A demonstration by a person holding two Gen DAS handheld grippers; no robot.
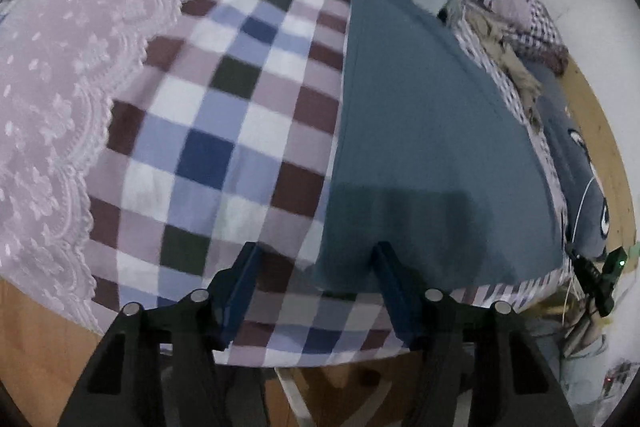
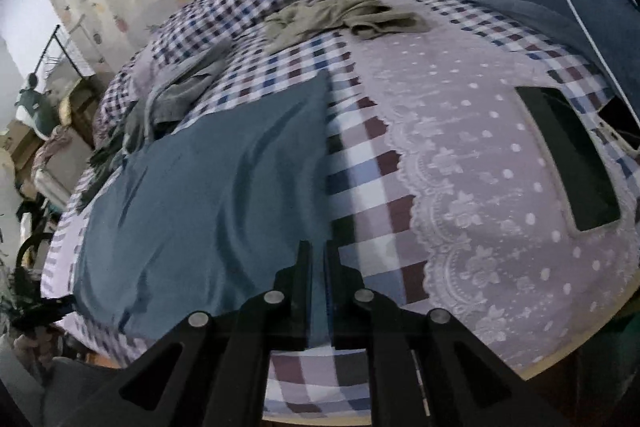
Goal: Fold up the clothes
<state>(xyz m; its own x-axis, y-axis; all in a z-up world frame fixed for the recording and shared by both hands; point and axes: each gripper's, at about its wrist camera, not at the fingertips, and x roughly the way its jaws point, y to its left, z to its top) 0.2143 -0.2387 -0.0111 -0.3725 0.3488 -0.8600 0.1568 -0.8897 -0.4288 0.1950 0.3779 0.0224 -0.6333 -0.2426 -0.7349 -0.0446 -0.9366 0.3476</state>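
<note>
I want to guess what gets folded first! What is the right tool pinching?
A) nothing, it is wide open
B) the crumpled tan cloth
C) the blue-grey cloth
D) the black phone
C: in the right wrist view the right tool has its fingers nearly together over the near corner of the blue-grey cloth, with the cloth's edge running between them.

Each claw (image 1: 316, 251) (image 2: 317, 251) has black arms, silver screws, blue pads.
</note>
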